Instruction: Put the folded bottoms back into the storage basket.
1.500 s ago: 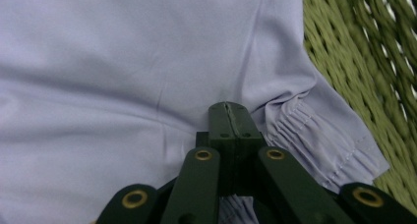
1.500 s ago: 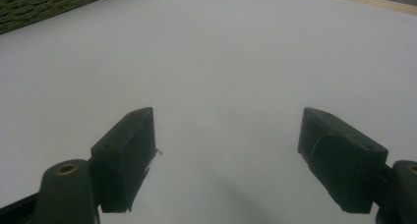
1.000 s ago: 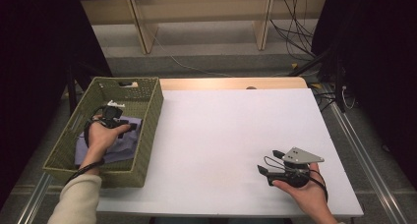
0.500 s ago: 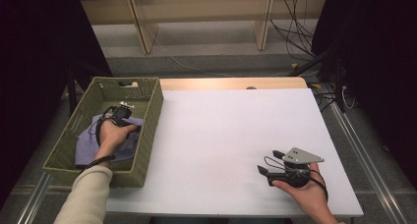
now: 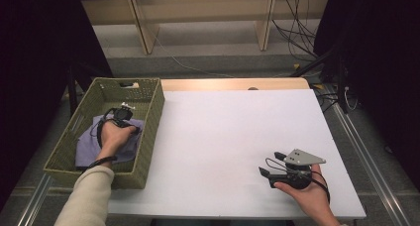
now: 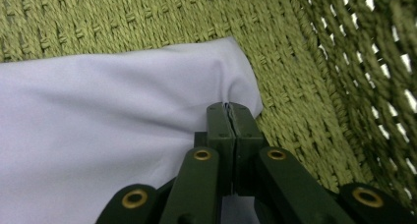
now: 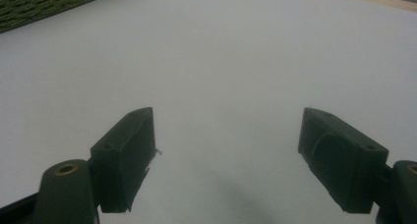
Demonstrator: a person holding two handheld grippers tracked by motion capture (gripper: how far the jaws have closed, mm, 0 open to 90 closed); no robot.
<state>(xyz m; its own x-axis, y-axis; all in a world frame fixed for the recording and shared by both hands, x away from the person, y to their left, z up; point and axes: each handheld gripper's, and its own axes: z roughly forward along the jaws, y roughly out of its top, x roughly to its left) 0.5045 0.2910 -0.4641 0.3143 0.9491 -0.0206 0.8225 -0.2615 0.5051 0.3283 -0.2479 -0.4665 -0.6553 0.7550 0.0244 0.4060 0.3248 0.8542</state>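
The green woven basket (image 5: 148, 112) sits at the table's nine o'clock edge; inside it lies the lilac cloth (image 5: 86, 149); the left gripper (image 6: 229, 117), jaws just closed, pinches a fold at the cloth's edge; at five o'clock on the white table (image 5: 223, 137) the right gripper (image 5: 270, 165) rests with jaws wide apart, holding nothing.

Pale lilac cloth (image 6: 98, 116), soft and creased, lying inside the woven basket (olive green) (image 6: 305, 96), corner pinched
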